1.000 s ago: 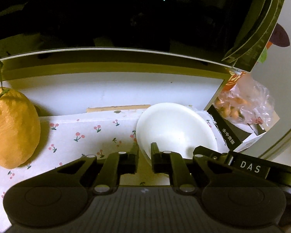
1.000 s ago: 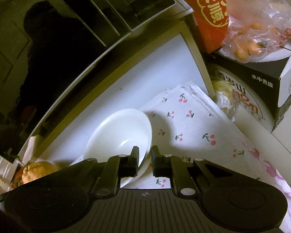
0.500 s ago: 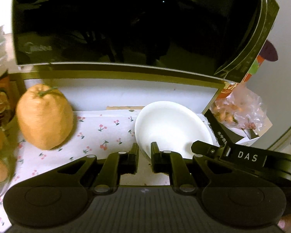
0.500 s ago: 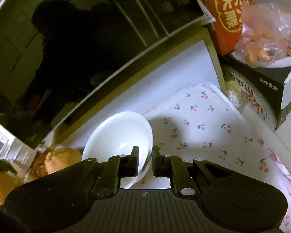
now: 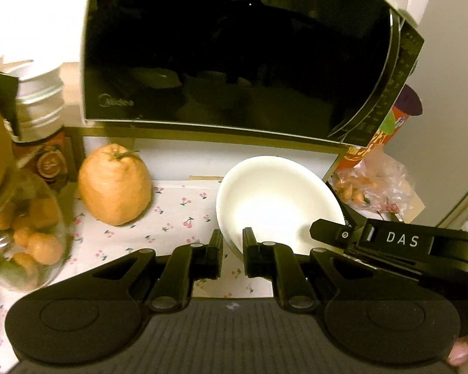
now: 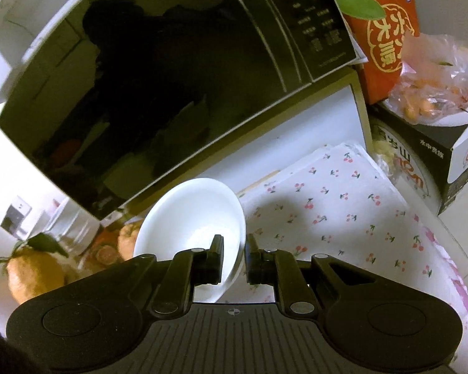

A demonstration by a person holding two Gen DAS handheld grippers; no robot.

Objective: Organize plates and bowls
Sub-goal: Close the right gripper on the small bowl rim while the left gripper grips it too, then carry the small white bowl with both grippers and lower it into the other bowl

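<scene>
Left wrist view: left gripper point(image 5: 232, 249) pinching the near rim of a white bowl point(image 5: 277, 205), held above the cherry-print cloth point(image 5: 177, 218); large orange citrus point(image 5: 114, 185) left of it, microwave point(image 5: 234, 50) behind.

Right wrist view: right gripper point(image 6: 235, 257) pinching the same white bowl point(image 6: 190, 215) at its right rim — cherry-print cloth point(image 6: 333, 215) below, orange carton point(image 6: 387, 34) and bagged fruit point(image 6: 436, 93) beyond.

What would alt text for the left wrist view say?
Two black grippers, left and right, both grip the rim of a white bowl above a cherry-print cloth, beside a large orange citrus fruit under a microwave.
</scene>
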